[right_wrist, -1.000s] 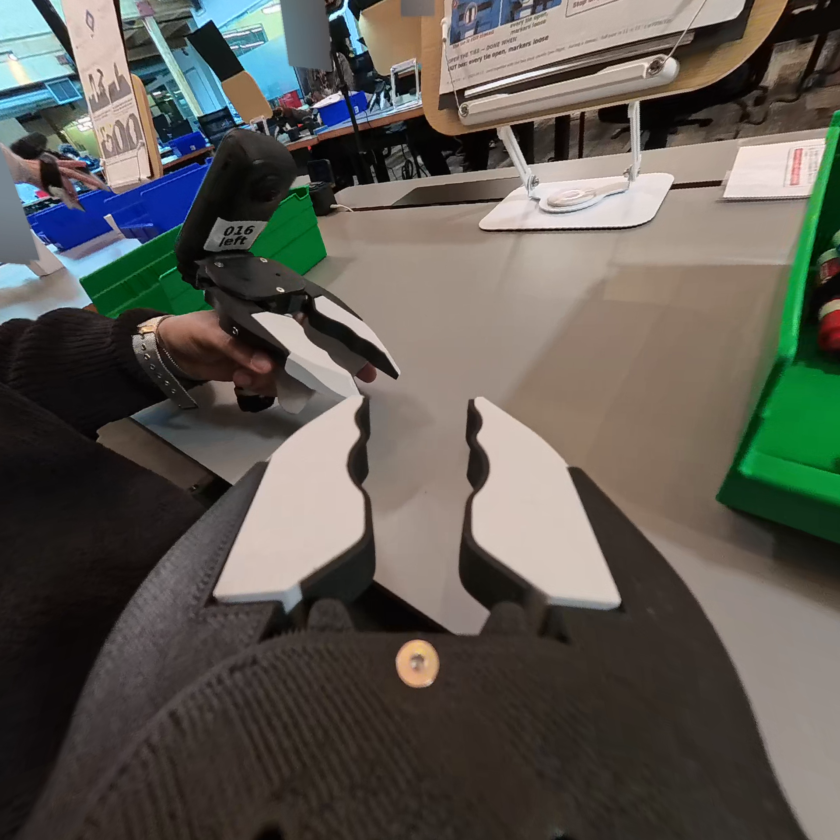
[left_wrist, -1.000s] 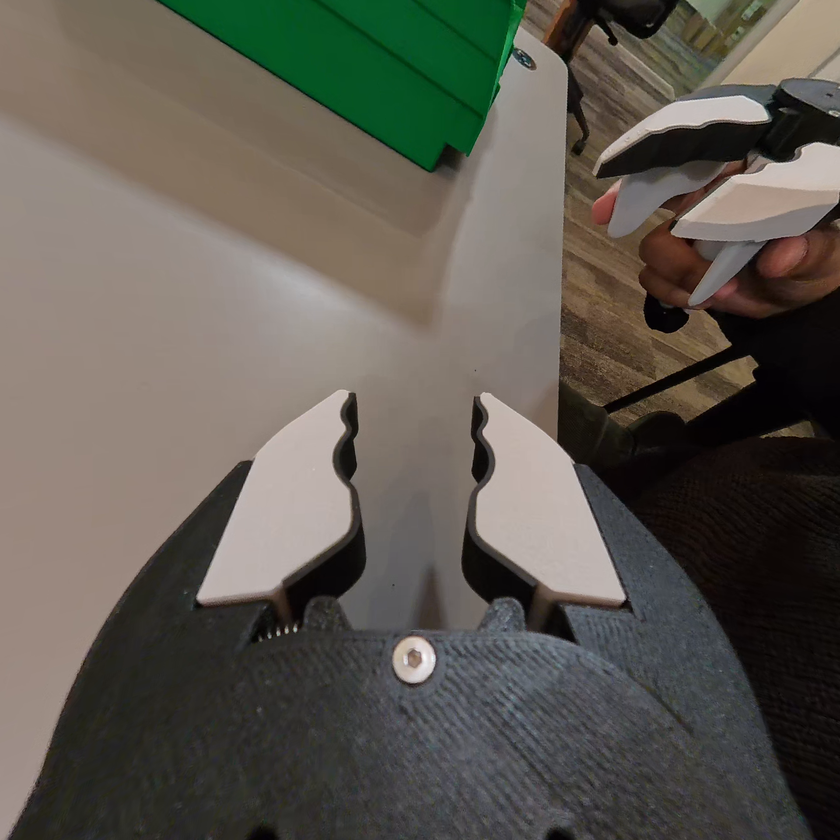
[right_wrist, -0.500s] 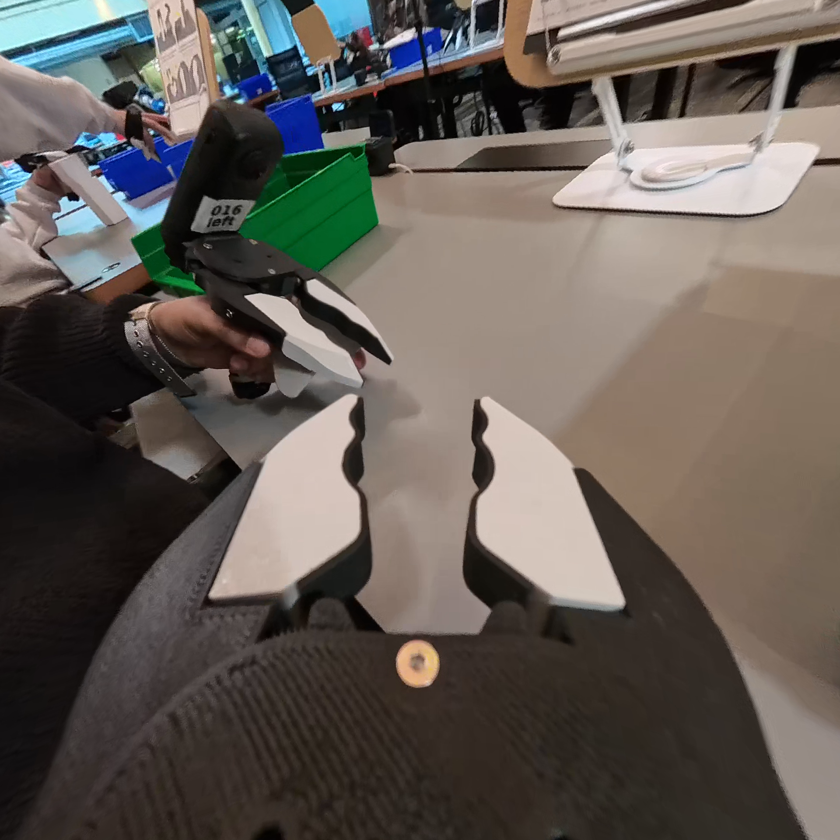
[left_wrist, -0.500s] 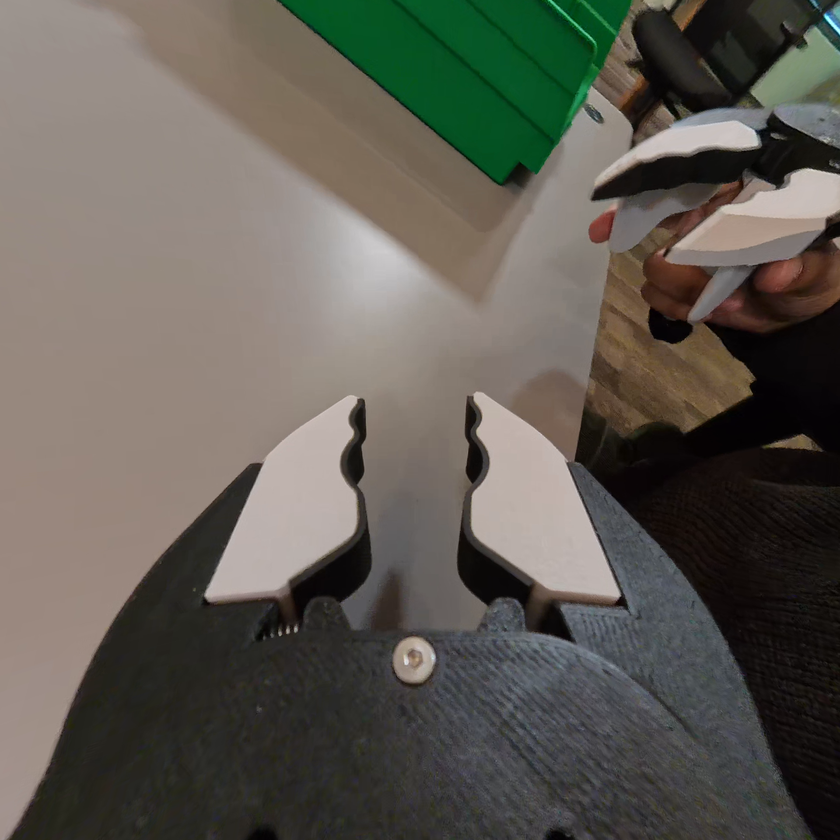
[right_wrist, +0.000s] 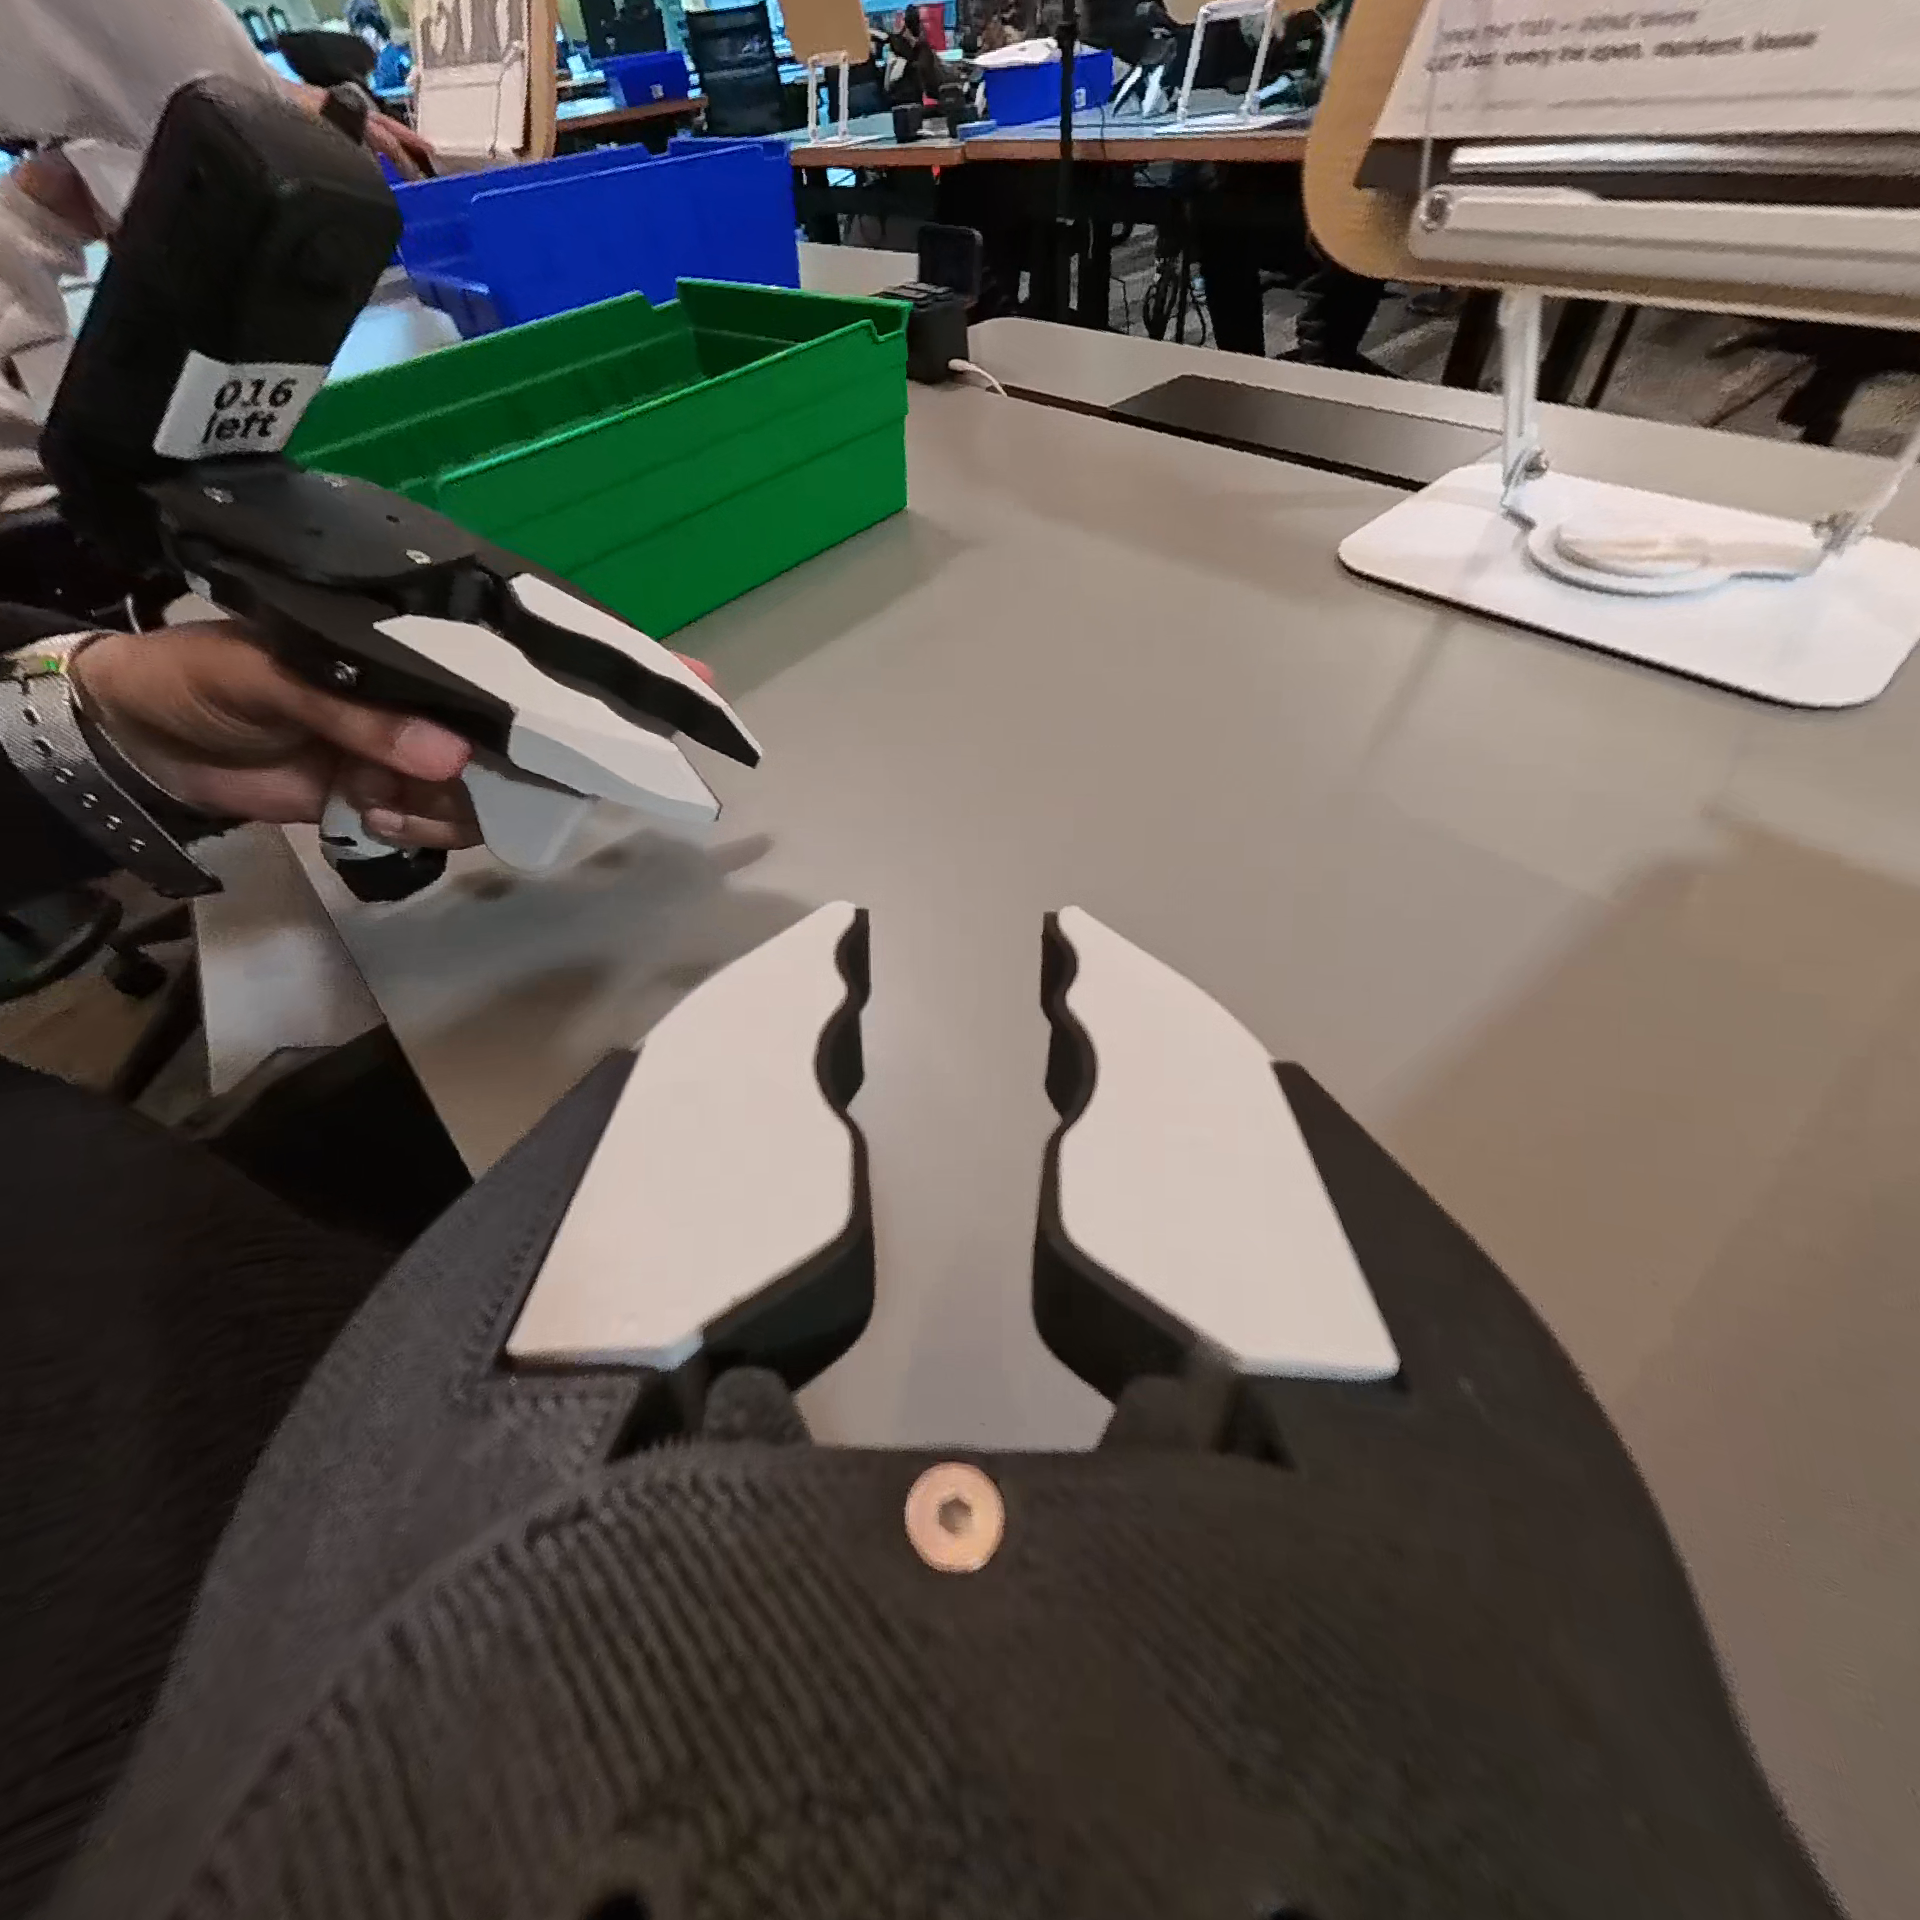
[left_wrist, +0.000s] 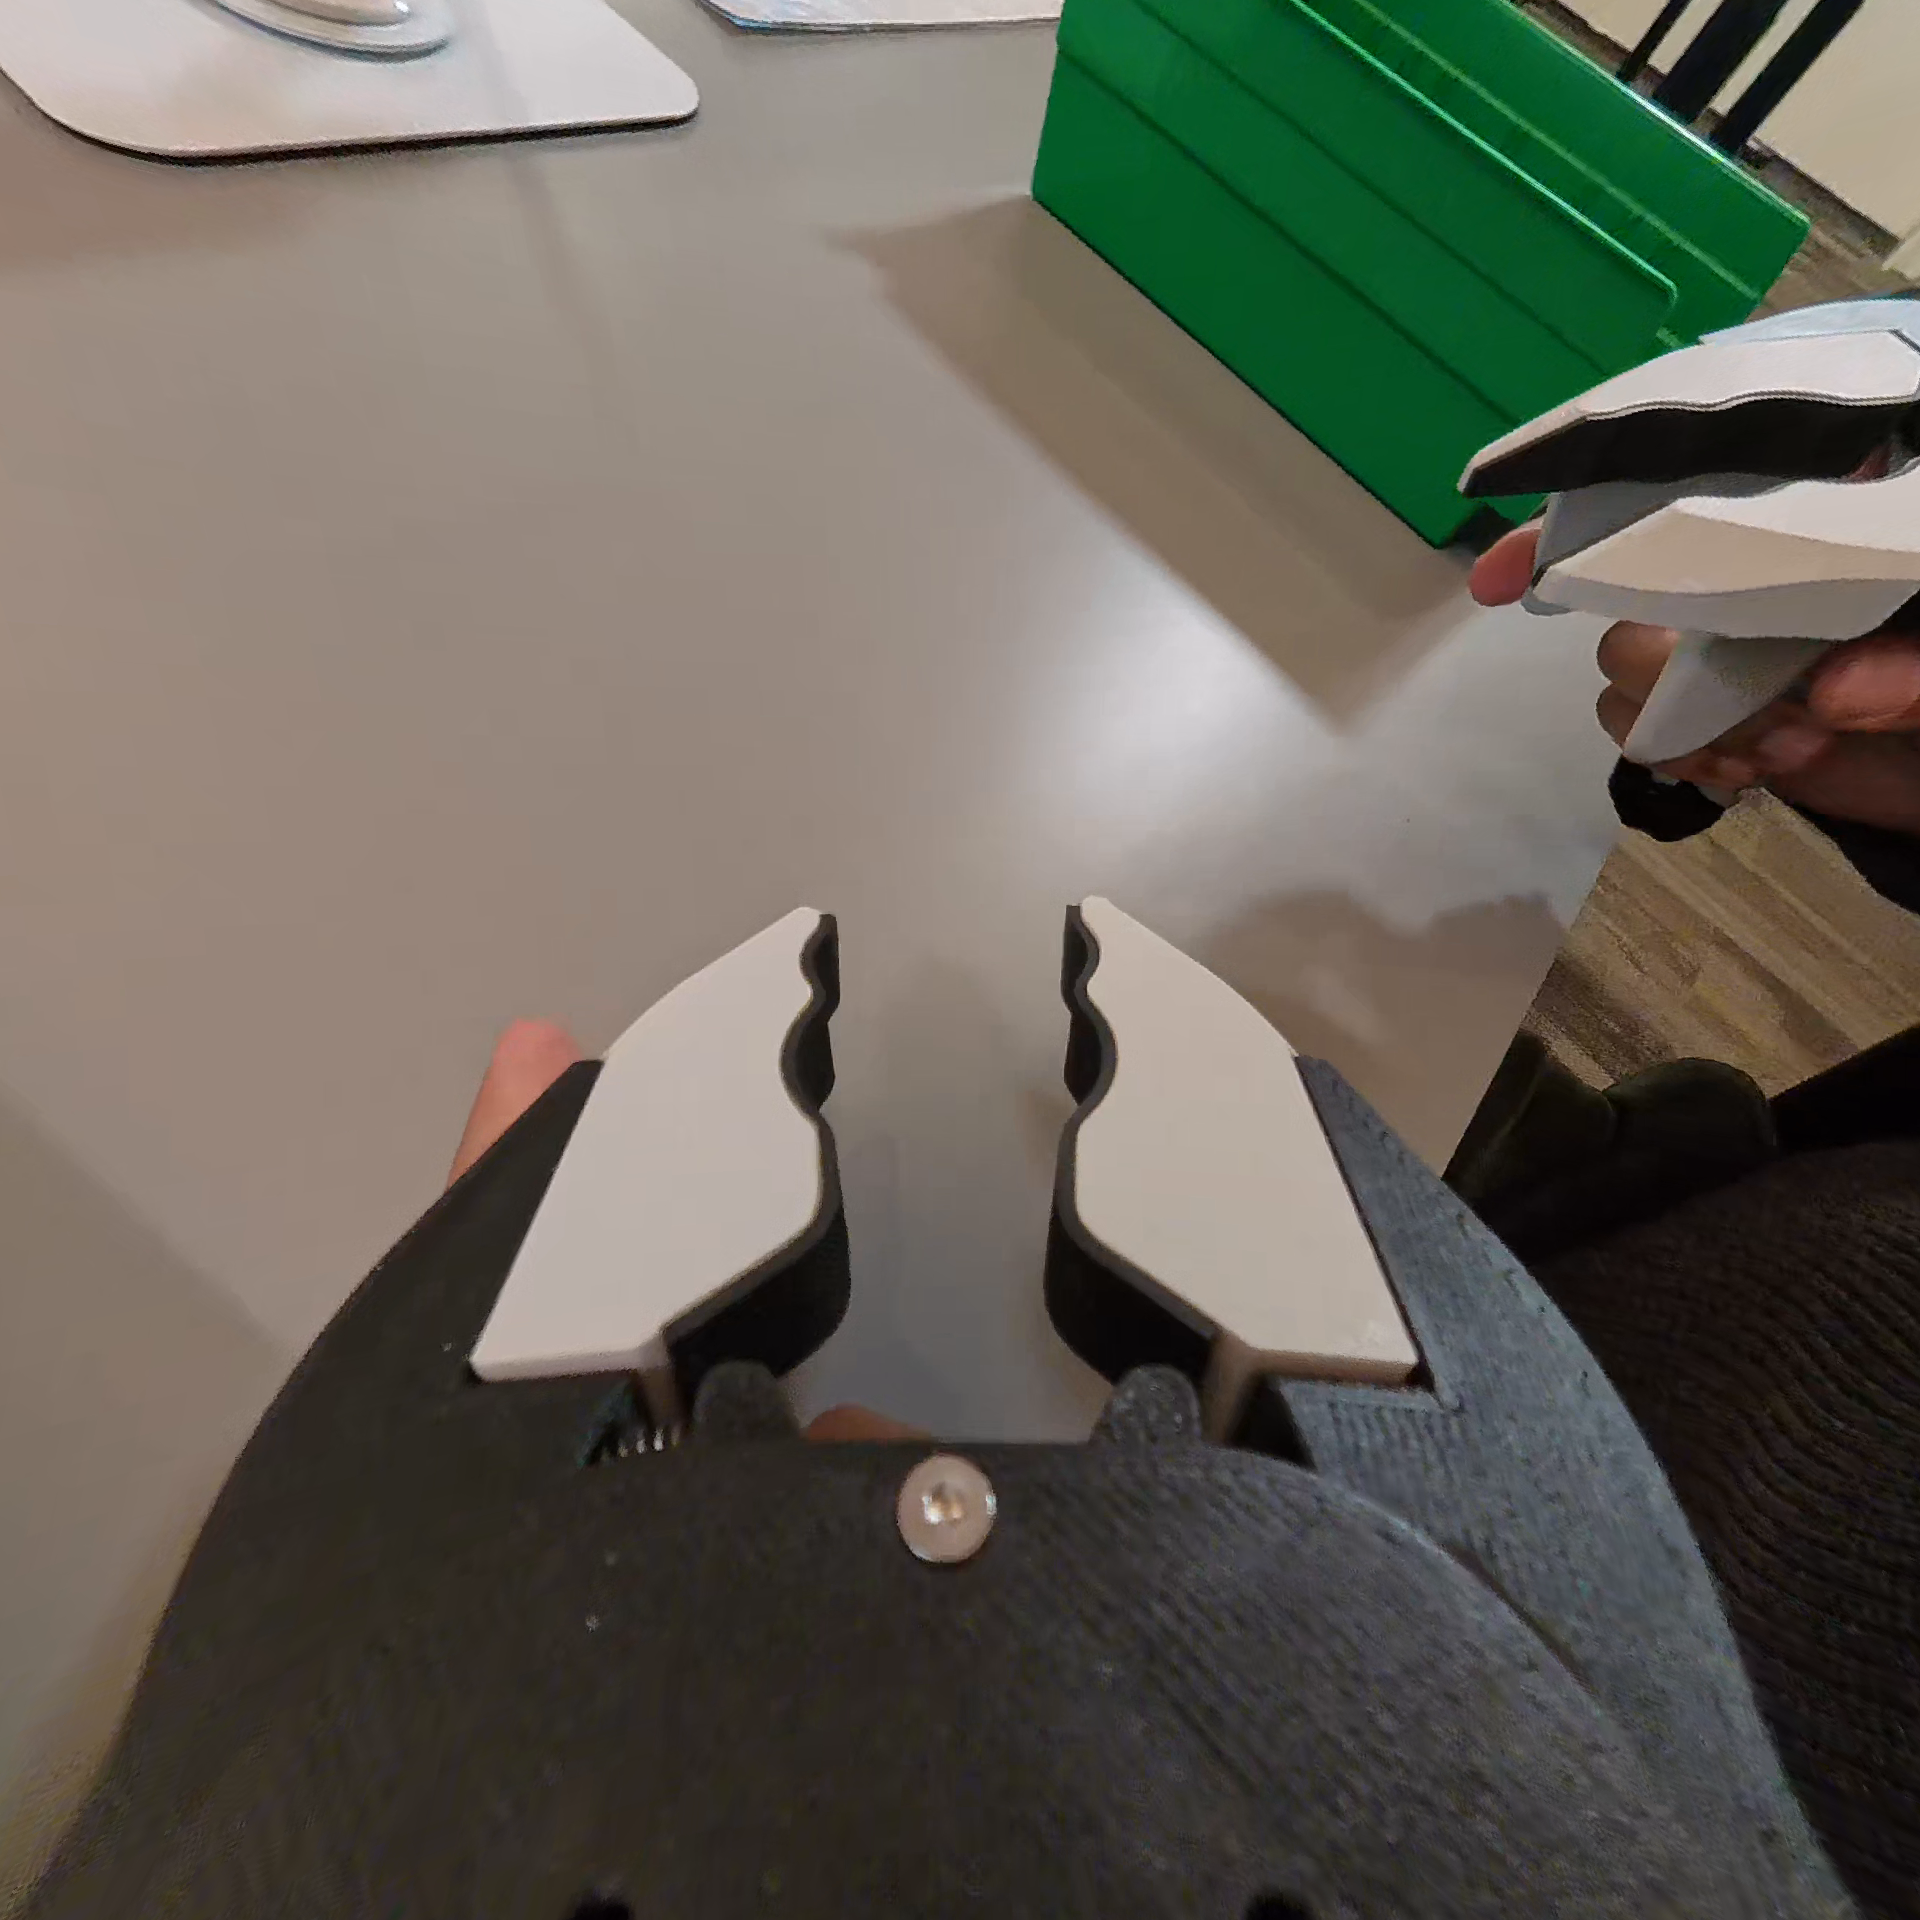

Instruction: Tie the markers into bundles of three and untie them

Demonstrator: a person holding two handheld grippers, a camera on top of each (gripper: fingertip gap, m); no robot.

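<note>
A grey table (right_wrist: 1299, 831) bears a green bin (right_wrist: 665, 468) and a white stand base (right_wrist: 1621, 592).

Each black ribbed claw (left_wrist: 949, 925) (right_wrist: 951, 920) bears white wavy-edged fingers (left_wrist: 686, 1153) and a silver screw (left_wrist: 945, 1521).

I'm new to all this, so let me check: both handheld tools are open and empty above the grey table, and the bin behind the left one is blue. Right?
Almost. The bin just behind the left tool is green, as the right wrist view shows; the blue ones stand farther back. Both tools, the right tool included, are open and empty above the grey table.
</note>
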